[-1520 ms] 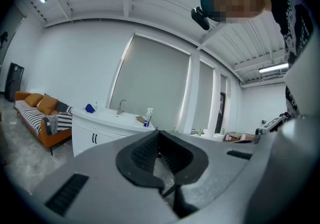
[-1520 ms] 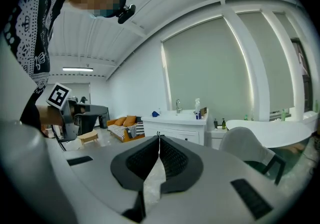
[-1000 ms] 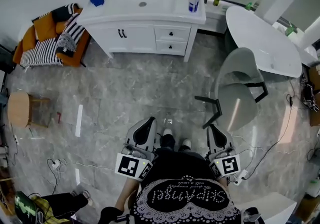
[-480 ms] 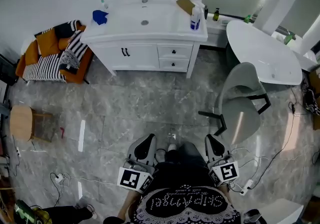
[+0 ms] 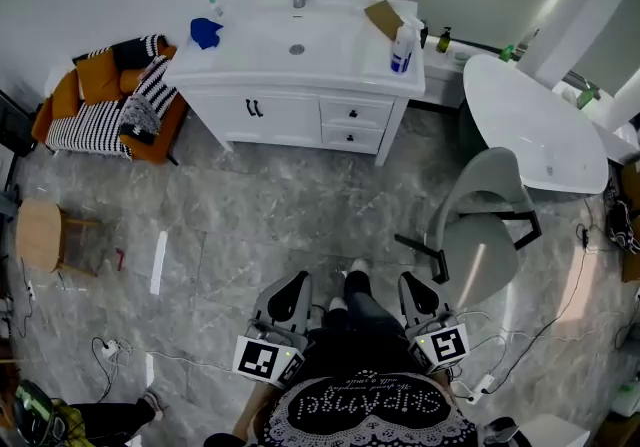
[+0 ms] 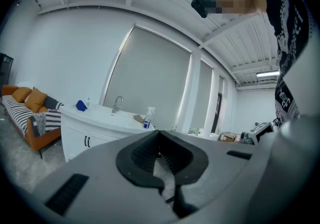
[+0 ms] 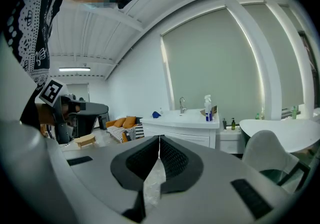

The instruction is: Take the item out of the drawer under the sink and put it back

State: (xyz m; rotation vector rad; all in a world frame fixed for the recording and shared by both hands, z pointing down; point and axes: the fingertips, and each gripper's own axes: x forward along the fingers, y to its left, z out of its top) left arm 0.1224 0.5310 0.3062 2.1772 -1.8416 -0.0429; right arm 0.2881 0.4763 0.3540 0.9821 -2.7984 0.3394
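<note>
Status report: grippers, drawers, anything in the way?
Left gripper, right gripper shut, empty. Drawers under sink closed, far off. Grey chair right of path.

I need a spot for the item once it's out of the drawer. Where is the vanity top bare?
Bare: the left front corner of the vanity top, between the blue cloth and the basin, and the front strip ahead of the basin. Crowded: the right end, with the spray bottle and a brown box.

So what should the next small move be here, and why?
Probably a step toward the vanity: its drawers are closed, and a wide stretch of floor separates them from the left gripper and right gripper, both shut and empty.
</note>
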